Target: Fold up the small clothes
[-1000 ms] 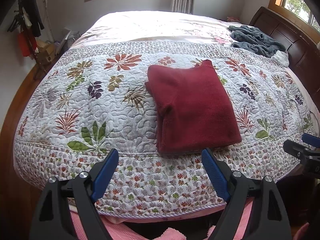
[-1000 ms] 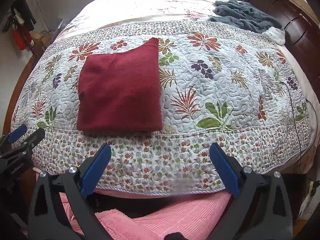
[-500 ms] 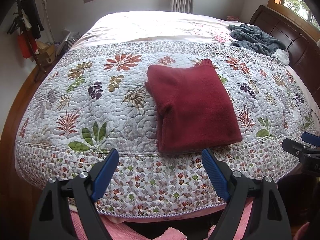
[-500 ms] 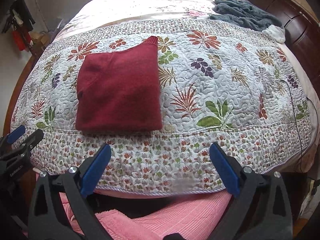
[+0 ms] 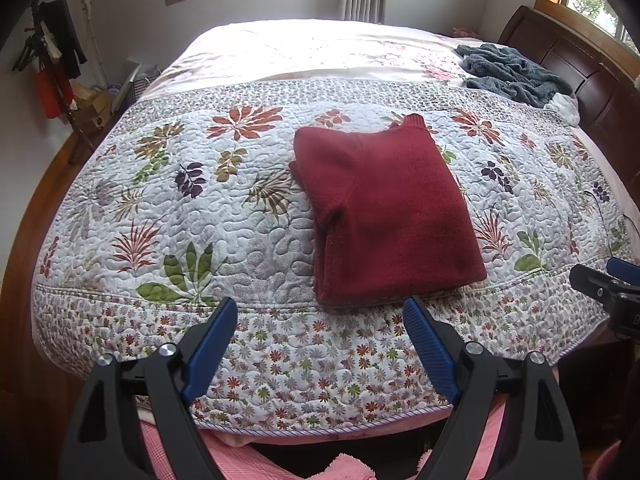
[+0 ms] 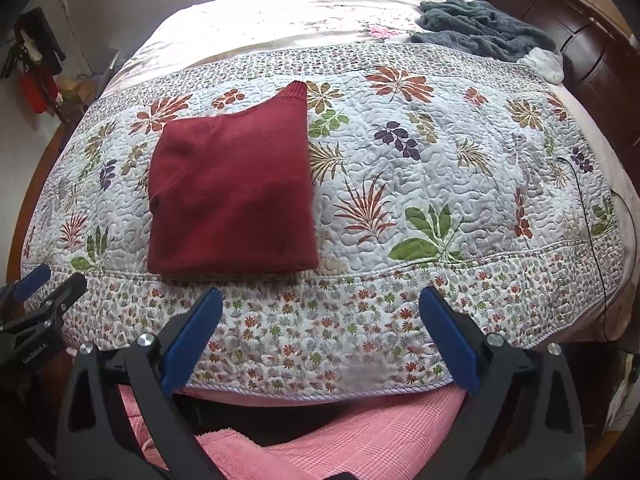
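Sweater (image 5: 390, 216), one, dark red, lies folded in a neat rectangle on the floral quilt (image 5: 160, 208) near the bed's front edge, collar end pointing away. Fold looks finished; judging by that, next move is either picking up another garment or stopping. Left gripper (image 5: 320, 320) and right gripper (image 6: 322, 312), two total, both hover off the front edge, jaws spread wide, holding nothing. One grey blanket heap (image 6: 480, 28) sits far back by the headboard (image 6: 580, 20).
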The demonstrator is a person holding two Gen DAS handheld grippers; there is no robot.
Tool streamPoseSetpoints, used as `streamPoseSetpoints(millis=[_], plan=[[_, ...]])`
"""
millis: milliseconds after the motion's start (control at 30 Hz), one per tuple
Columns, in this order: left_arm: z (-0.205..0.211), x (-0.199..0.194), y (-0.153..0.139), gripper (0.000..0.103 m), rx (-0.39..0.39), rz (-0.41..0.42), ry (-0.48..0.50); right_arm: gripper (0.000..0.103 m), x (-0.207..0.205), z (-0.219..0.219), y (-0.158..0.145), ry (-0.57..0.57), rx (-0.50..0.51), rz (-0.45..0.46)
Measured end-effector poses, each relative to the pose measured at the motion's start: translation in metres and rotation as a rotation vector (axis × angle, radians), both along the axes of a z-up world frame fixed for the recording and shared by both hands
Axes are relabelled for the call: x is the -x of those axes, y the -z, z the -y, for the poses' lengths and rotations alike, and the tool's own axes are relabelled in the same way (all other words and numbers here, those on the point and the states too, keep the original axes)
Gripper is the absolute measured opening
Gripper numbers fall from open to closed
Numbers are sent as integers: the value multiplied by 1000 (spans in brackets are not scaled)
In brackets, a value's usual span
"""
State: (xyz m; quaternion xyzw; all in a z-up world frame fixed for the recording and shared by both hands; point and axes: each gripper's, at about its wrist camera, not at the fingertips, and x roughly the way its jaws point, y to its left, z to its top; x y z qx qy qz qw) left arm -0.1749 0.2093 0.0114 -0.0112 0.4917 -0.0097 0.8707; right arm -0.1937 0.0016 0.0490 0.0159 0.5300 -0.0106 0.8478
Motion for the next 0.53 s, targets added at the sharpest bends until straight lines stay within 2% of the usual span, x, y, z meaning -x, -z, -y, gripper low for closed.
streamPoseSetpoints(millis=[533], plan=[[-1, -1, 2, 85, 1, -6, -1, 98, -2, 0, 7, -1, 12, -20]])
